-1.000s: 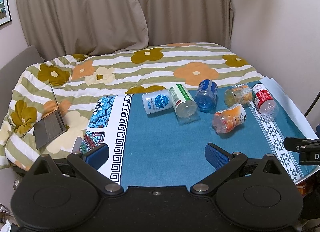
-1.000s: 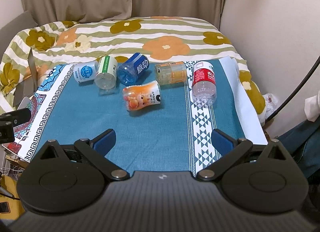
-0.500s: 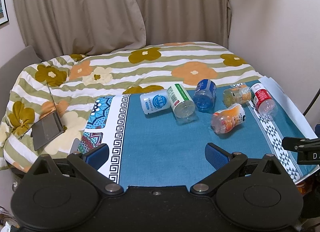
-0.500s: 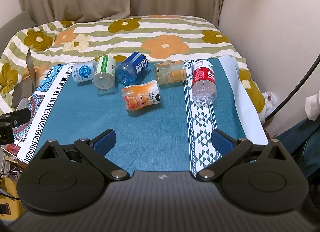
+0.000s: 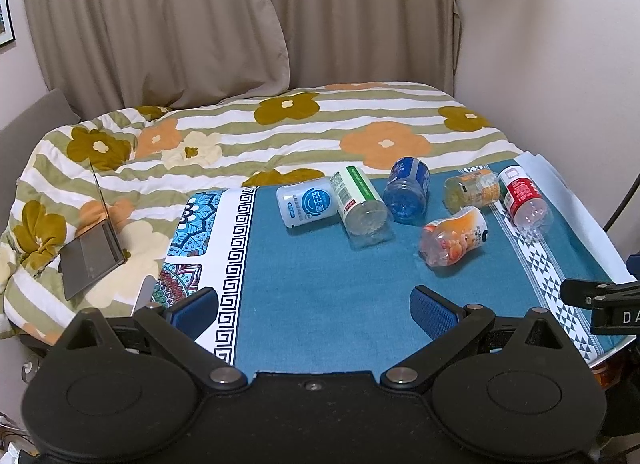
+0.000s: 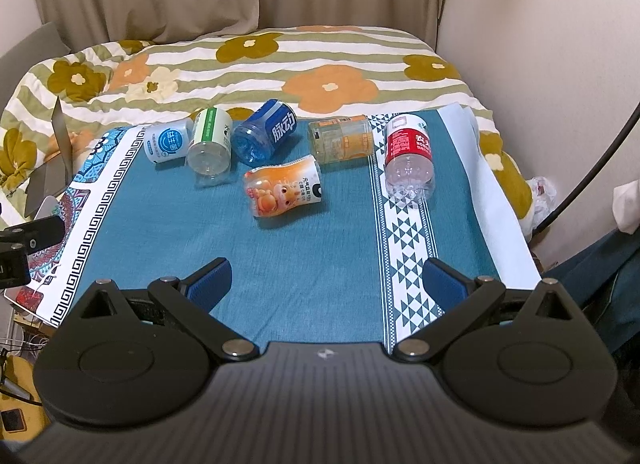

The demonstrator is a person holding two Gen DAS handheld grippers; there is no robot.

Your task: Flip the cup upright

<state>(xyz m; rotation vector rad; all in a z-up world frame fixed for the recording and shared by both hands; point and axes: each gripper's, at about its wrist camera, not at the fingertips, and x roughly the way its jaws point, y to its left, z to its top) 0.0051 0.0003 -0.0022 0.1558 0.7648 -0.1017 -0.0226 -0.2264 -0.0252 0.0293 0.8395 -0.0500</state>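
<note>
Six label-wrapped plastic cups (image 6: 283,191) lie on their sides; both grippers (image 5: 314,306) (image 6: 326,280) gape empty.

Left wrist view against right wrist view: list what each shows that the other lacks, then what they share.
Only the left wrist view shows the open left claw from behind, the laptop's keyboard deck on the floral quilt, and the picture frame in fuller view.

Only the right wrist view shows the open right claw, the dark blue fabric and the white bag beside the bed.

Both show six cups lying on their sides on the teal cloth, among them the red-label cup and the orange cartoon cup.
</note>
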